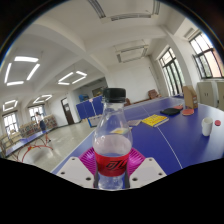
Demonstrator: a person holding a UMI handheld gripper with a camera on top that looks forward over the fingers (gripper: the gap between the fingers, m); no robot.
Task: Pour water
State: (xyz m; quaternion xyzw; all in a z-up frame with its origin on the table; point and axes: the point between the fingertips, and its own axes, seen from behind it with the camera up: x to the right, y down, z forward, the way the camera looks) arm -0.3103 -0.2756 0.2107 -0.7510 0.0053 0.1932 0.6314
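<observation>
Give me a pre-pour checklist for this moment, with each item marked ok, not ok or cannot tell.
1. Bottle sits between the fingers of the hand-held gripper: ok.
2. Both pads press on the bottle: ok, the fingers close against its lower part.
3. Bottle upright: ok, no tilt shows.
4. Cap off for pouring: not ok, a dark cap is on the neck.
5. Cup to pour into in sight: ok, a white cup stands on the blue table, off to the right beyond the fingers.
6. Water level in the bottle: cannot tell.
</observation>
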